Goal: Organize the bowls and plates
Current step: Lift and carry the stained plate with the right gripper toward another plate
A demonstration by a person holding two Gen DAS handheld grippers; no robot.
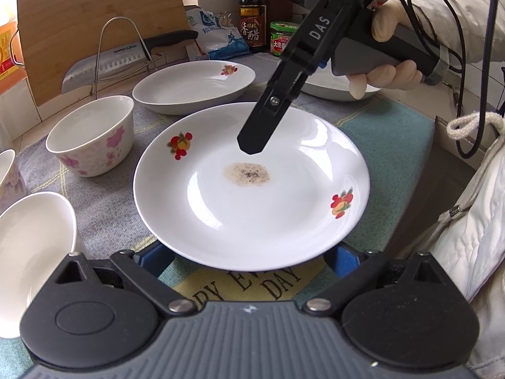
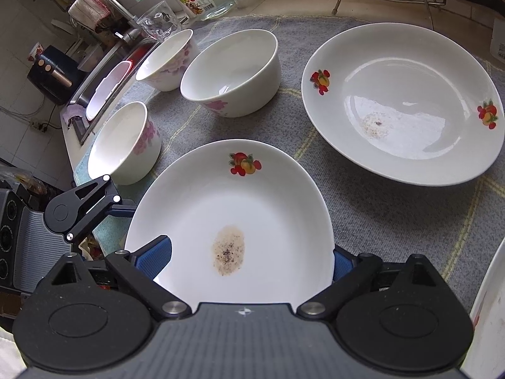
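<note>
The stained plate [image 1: 252, 189] is bracketed by the wide-spread, non-pinching left gripper [image 1: 252, 257] and right gripper [image 2: 251, 257]; next, its rim must be clamped, presumably for stacking

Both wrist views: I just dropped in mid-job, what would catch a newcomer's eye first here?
The white plate with fruit motifs and a brownish speckled stain at its centre fills both views, lying between the fingers of both grippers. The right gripper reaches down over its far side from the upper right, held by a gloved hand. Behind it on the grey cloth stand three floral bowls to the left and a second stained plate to the right.
</note>
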